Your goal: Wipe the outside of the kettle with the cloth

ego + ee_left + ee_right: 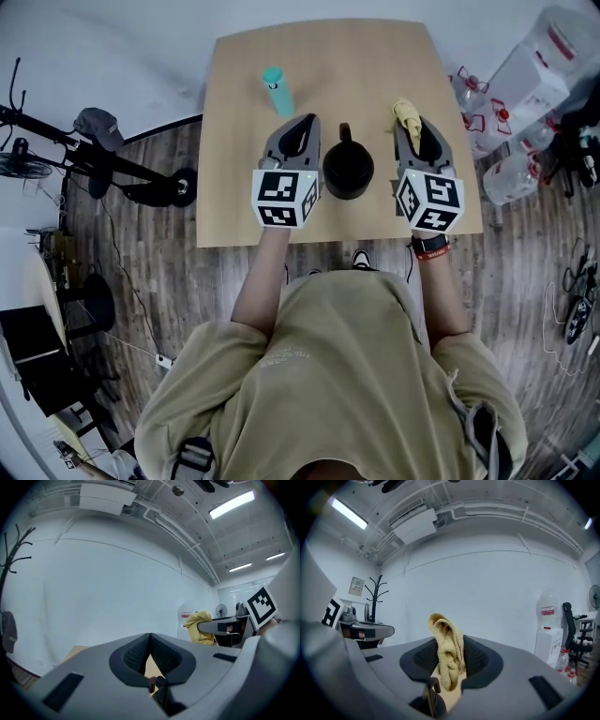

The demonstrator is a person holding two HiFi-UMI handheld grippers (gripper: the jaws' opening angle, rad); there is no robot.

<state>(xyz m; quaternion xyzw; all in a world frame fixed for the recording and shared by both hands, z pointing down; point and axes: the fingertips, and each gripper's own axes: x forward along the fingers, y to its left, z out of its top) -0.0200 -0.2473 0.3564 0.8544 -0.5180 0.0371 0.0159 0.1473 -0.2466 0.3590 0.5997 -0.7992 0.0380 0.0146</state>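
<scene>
Jaws pressed together on nothing, our left hand-held gripper (150, 638) sits left of the black kettle (348, 169) on the wooden surface (234, 211). Our right hand-held gripper (450, 646), on the kettle's other side, pinches the yellow cloth (449, 660). Farther off we see a teal bottle (277, 91).

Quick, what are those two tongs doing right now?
Left tongs: closed, empty.
Right tongs: closed on the cloth.

Fuzzy yellow cloth (447, 660), glossy black kettle (348, 167), matt wooden table (234, 112)
</scene>
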